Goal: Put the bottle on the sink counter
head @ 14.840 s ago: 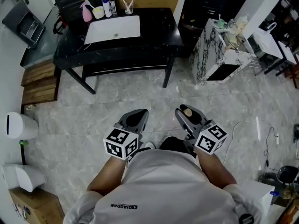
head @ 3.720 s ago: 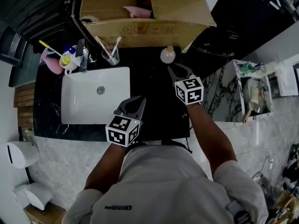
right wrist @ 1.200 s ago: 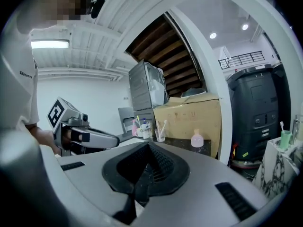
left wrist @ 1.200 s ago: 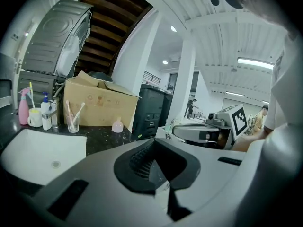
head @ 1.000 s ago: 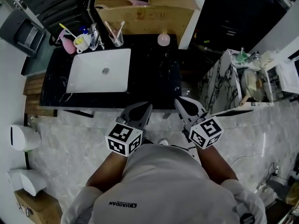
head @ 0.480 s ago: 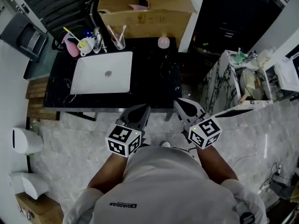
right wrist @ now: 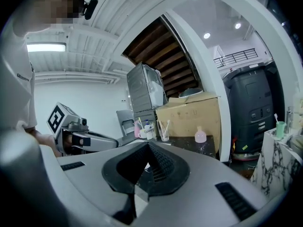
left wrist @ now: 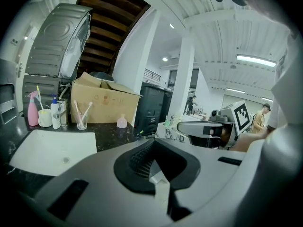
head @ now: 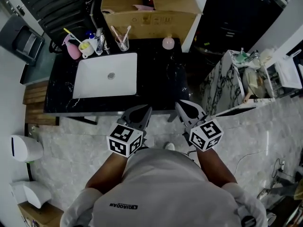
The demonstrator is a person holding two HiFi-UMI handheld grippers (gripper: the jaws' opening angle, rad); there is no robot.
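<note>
Now bottle (head: 168,43), seemingly upright, on counter (head: 161,82), well apart from jaws.

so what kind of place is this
Probably a mock washroom corner in a lab or workshop, not a home bathroom. There is a white sink set in a black counter, with a toothbrush glass and a pink bottle at the back. A big cardboard box stands right behind.

txt: QIAODAN | on: shirt (head: 161,188) | box (head: 151,19) print: illegible
</note>
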